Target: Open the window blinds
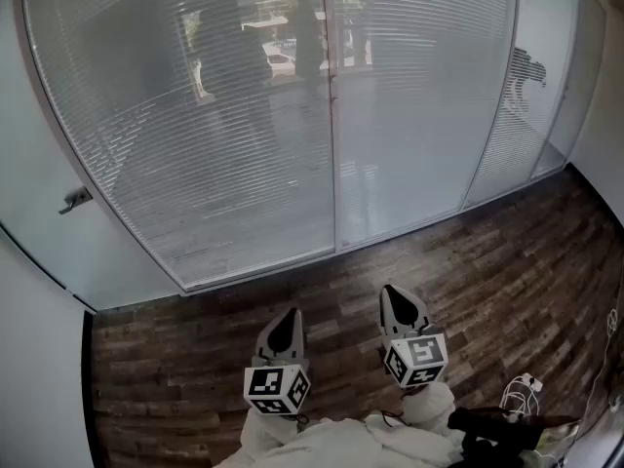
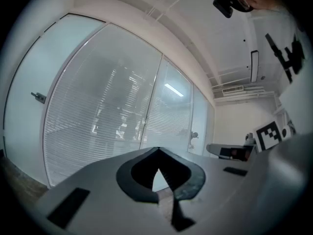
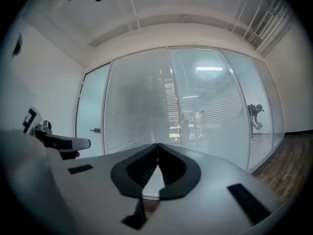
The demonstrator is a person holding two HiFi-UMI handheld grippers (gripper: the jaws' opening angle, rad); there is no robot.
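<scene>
Jaws together; blinds [image 1: 244, 164] hazy, tops cropped.

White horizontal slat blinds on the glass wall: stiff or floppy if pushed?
Probably floppy and light: the white horizontal slat blinds are many thin slats. Reflections suggest glass in front, so a push likely meets something rigid.
</scene>
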